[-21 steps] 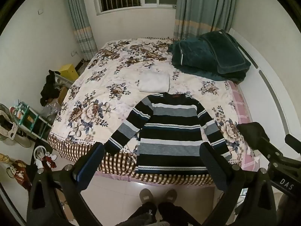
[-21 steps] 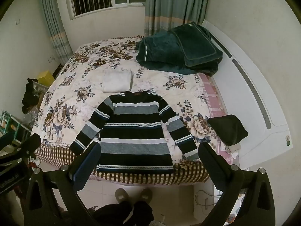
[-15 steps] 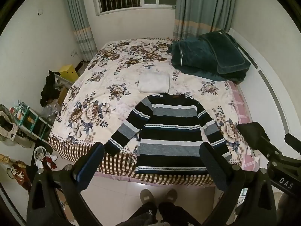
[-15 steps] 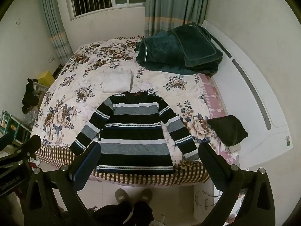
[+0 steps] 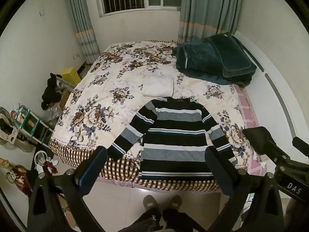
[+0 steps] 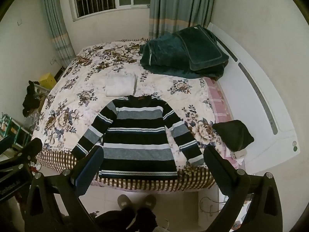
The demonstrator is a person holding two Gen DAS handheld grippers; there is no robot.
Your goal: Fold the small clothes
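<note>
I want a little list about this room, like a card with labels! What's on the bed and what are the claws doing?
bed: floral quilt, checked edge at the front
sweater: striped sweater lying flat, sleeves spread, hem at the near edge
white cloth: folded white cloth just beyond the collar
blanket: dark green blanket piled at the far right
dark bundle: small dark bundle at the right edge
left claw: open, holding nothing, above the floor
right claw: open, holding nothing
folding: not started
</note>
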